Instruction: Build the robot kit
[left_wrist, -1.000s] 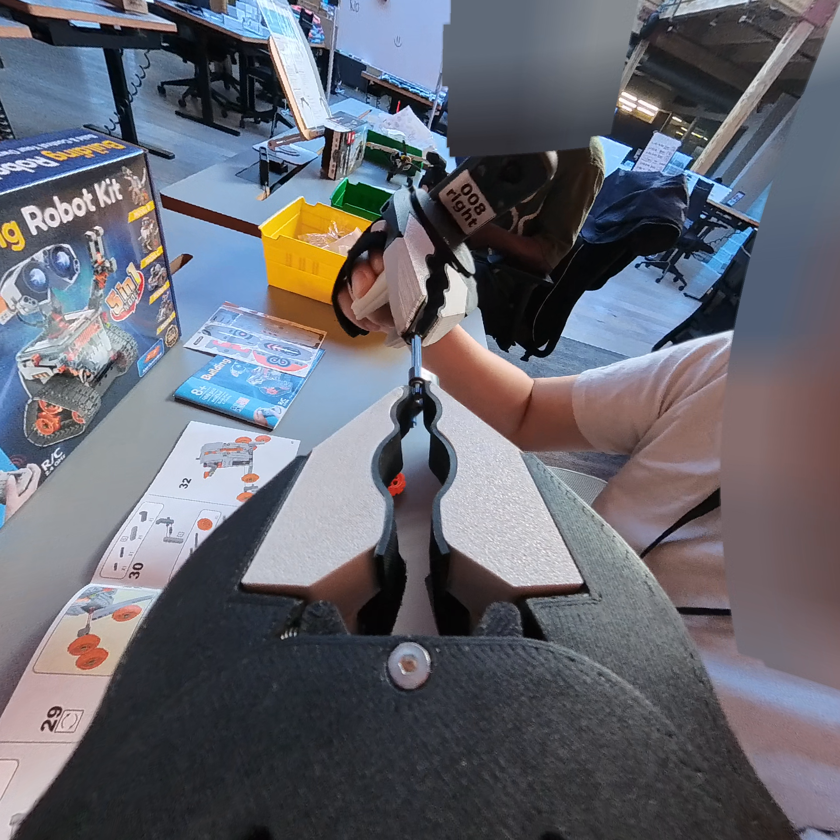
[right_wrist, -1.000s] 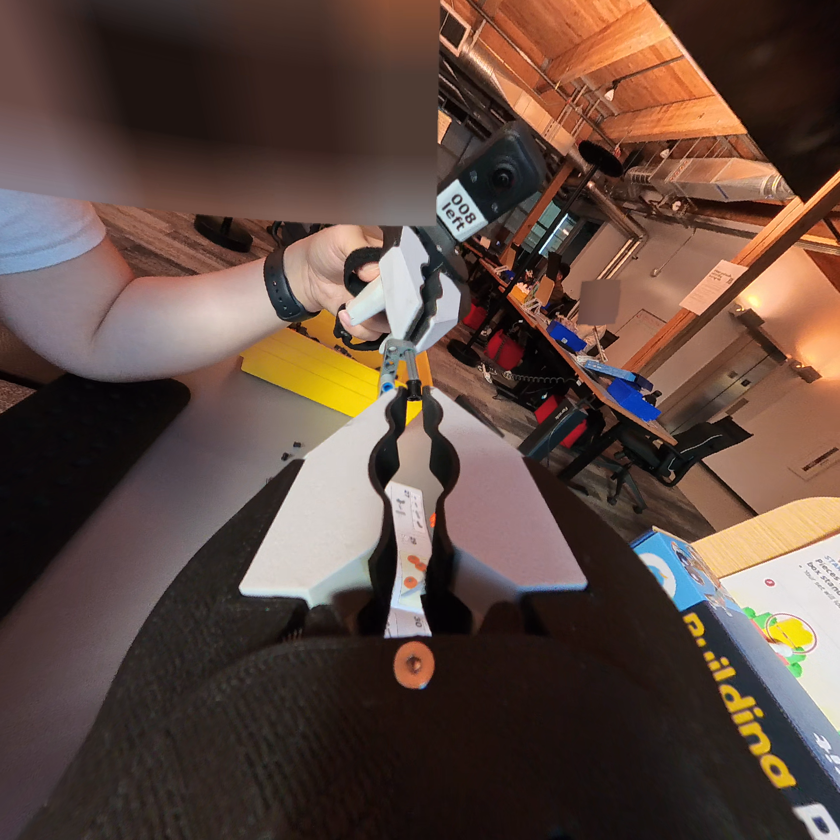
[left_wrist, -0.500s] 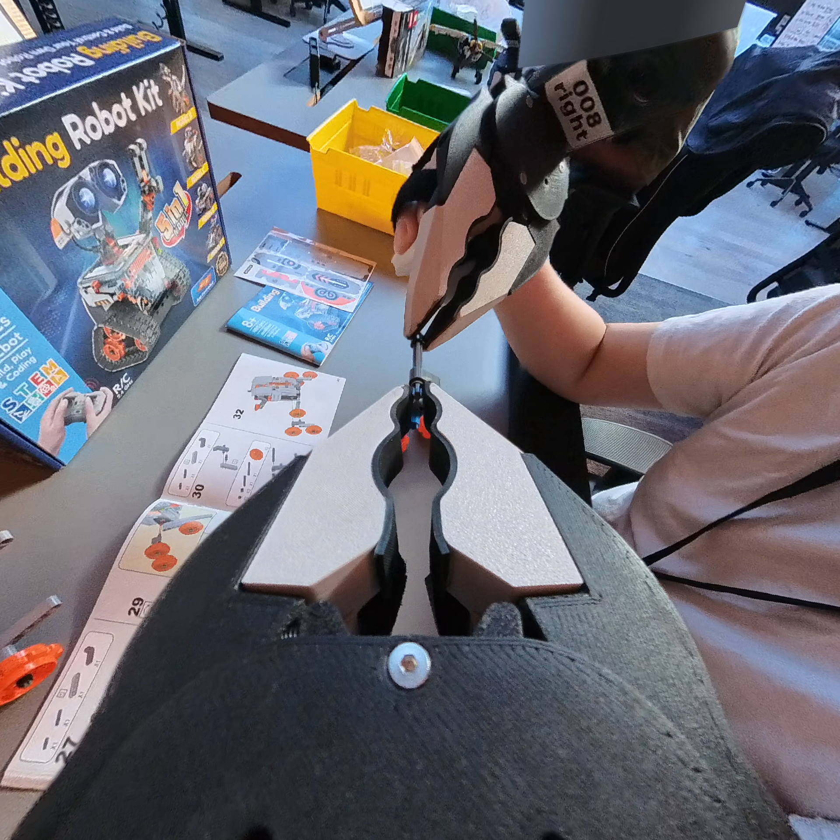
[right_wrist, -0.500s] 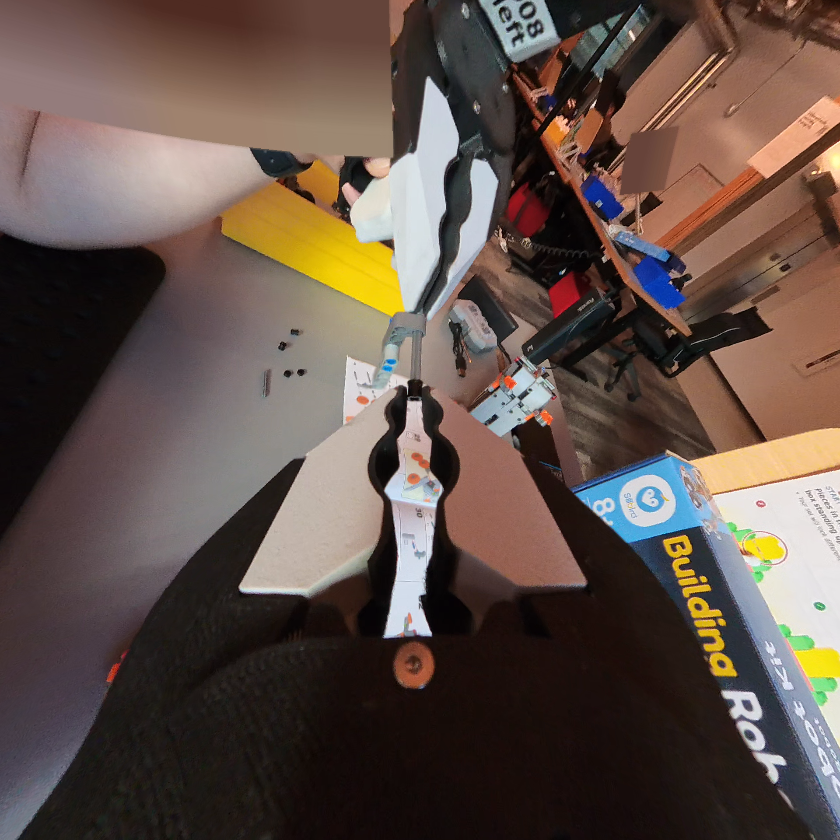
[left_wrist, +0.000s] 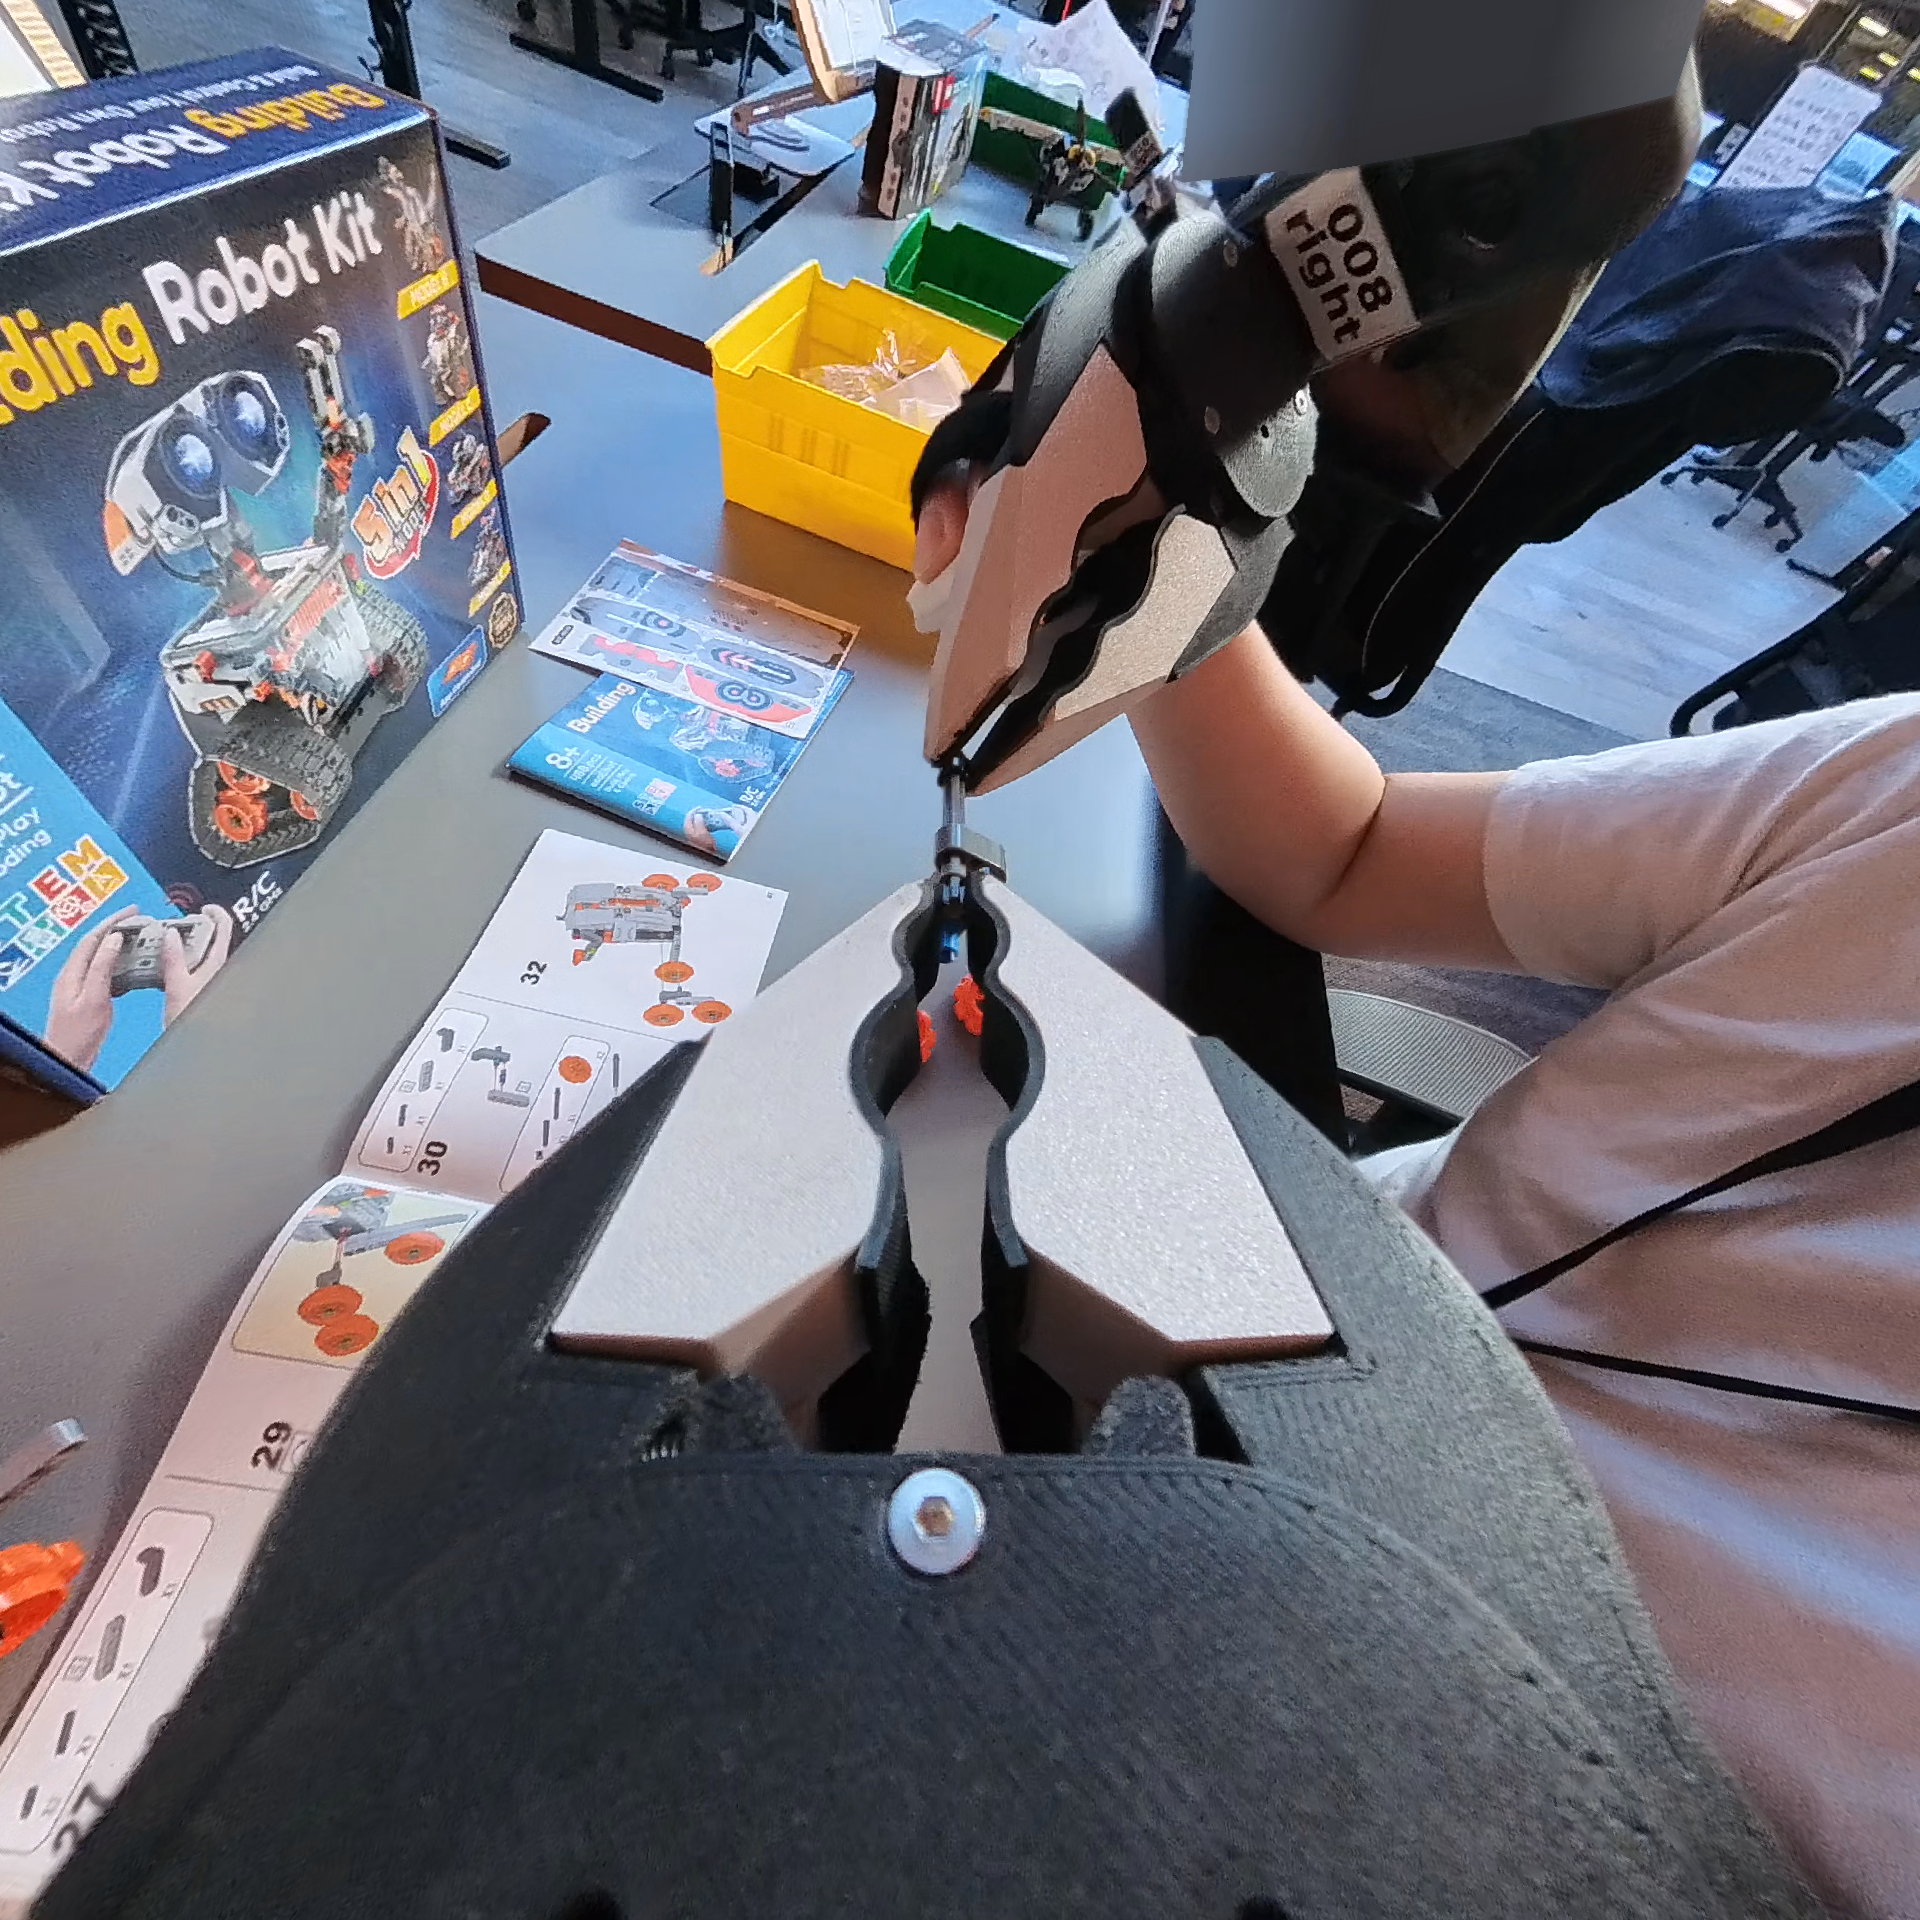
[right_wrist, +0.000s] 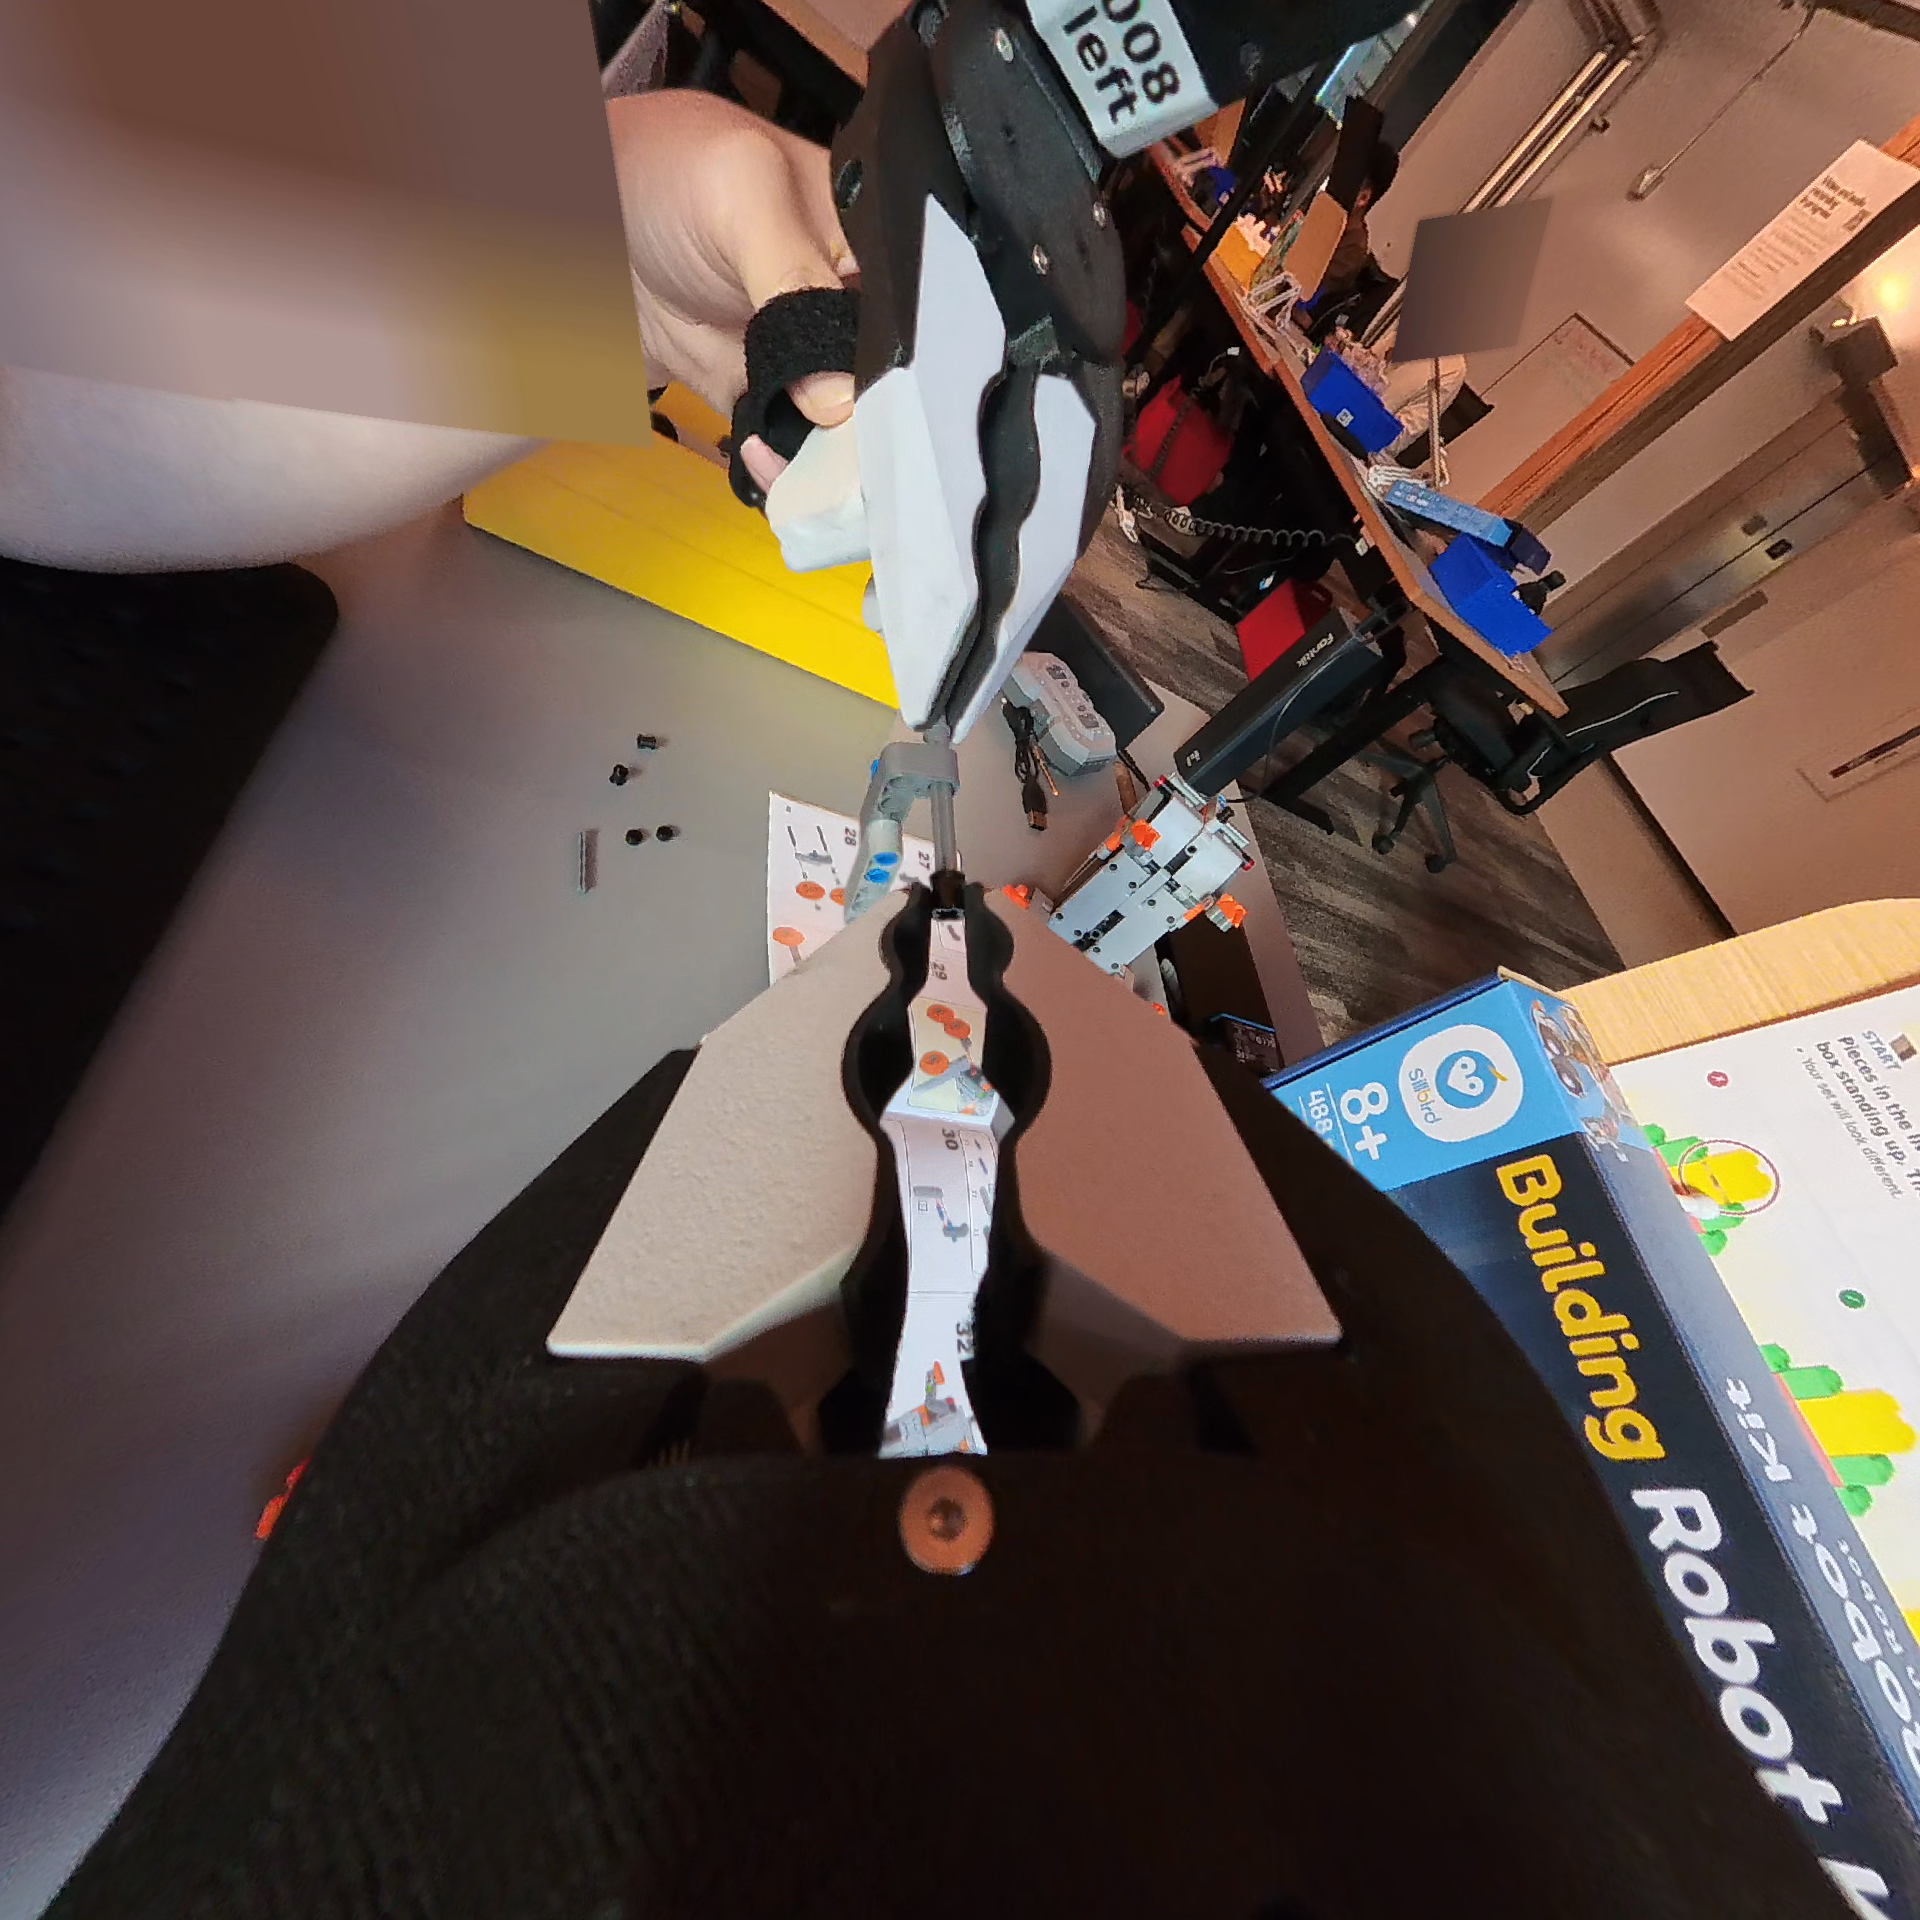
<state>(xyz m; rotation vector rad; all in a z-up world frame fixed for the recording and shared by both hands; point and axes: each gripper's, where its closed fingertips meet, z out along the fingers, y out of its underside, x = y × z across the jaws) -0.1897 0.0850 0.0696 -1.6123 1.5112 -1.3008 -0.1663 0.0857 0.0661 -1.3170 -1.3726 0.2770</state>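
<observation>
My left gripper (left_wrist: 951, 896) is shut on a small grey angled beam (left_wrist: 971, 858) with blue pins. A dark thin axle (left_wrist: 951, 805) runs from that beam up to my right gripper (left_wrist: 951, 767), which is shut on its other end. In the right wrist view my right gripper (right_wrist: 941, 896) pinches the axle (right_wrist: 943, 821), and the left gripper (right_wrist: 935, 727) points down onto the grey beam (right_wrist: 899, 790). The two grippers meet tip to tip above the grey table (left_wrist: 260, 1039). A person's hands hold both grippers.
A robot kit box (left_wrist: 208, 468) stands at the left. An unfolded instruction sheet (left_wrist: 582, 1018) and booklets (left_wrist: 686, 707) lie on the table. A yellow bin (left_wrist: 821, 416) sits behind. A partly built model (right_wrist: 1153, 883), small black pins (right_wrist: 634, 790) and an orange part (left_wrist: 36, 1569) lie about. The tips of both grippers are at nearly the same place.
Both grippers have tipped down towards the table and drawn closer to each camera. They stay joined tip to tip on the beam and axle.
</observation>
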